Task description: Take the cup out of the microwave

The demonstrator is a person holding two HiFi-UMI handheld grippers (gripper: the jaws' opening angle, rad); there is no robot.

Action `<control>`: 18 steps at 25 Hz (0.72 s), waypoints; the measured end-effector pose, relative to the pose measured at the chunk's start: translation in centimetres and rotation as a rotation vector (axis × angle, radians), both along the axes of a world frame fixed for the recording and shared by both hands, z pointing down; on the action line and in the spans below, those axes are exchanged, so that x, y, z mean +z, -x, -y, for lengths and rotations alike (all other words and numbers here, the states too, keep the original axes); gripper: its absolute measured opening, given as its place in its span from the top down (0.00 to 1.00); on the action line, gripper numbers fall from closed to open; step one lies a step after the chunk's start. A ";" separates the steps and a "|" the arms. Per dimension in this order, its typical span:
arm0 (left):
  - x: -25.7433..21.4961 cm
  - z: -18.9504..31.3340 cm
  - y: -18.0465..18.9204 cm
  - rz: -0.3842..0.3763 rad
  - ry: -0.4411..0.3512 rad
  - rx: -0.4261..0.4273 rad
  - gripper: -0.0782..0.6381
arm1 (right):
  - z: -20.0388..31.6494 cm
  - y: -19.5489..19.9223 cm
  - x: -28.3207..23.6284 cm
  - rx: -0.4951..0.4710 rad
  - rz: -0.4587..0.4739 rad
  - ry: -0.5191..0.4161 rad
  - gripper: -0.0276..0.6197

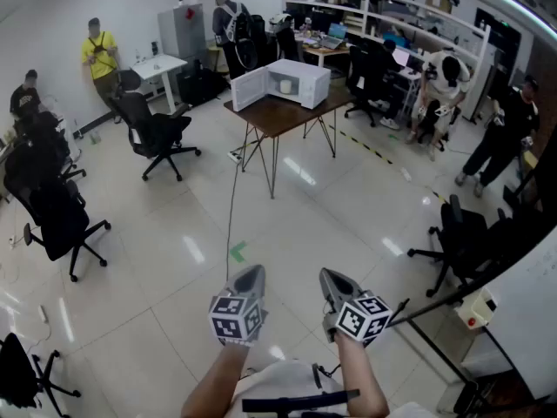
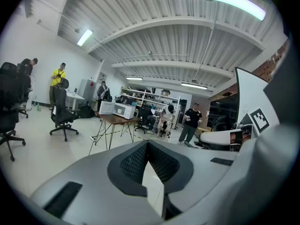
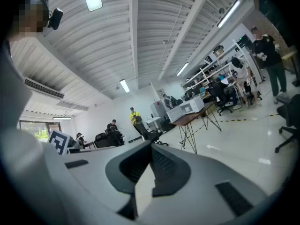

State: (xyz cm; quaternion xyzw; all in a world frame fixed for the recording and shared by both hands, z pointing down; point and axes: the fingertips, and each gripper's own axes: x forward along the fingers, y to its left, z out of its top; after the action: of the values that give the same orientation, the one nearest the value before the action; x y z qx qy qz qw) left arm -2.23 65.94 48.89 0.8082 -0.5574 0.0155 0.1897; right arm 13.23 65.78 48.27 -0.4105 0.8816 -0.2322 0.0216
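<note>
You stand on a pale tiled floor (image 1: 287,225) in an open office, well apart from the white microwave (image 1: 300,81). It sits on a brown worktop (image 1: 278,116) with thin metal legs, far ahead of you. Its door (image 1: 246,90) hangs open to the left, and a small white cup (image 1: 285,86) stands inside the cavity, too distant to show any detail. You hold the left hand-held gripper (image 1: 248,277) and the right hand-held gripper (image 1: 335,281) low in front of your body, side by side, both aimed roughly toward the worktop. Each has its jaws pressed together at the tips, with nothing between them. A black office chair (image 1: 157,133) stands to the left of your path, and several people are at the room's edges. The task looks barely begun: the door is already open, but the cup is untouched inside. What remains is to cross the floor, spread one pair of jaws, reach into the cavity, grip the cup and bring it out.
</note>
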 end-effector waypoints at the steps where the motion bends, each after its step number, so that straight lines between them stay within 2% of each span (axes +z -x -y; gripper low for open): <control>1: 0.0 0.0 0.1 0.000 0.000 0.000 0.89 | 0.0 0.0 -0.1 0.003 -0.002 0.000 0.96; 18: 0.5 1.2 -2.4 0.012 0.009 -0.020 0.89 | 1.5 -2.8 0.5 -0.008 0.020 0.004 0.96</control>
State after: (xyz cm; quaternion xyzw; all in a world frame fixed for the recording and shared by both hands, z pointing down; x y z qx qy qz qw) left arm 0.19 64.71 49.44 0.8014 -0.5666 0.0208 0.1903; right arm 16.07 64.32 48.76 -0.4048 0.8824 -0.2381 0.0287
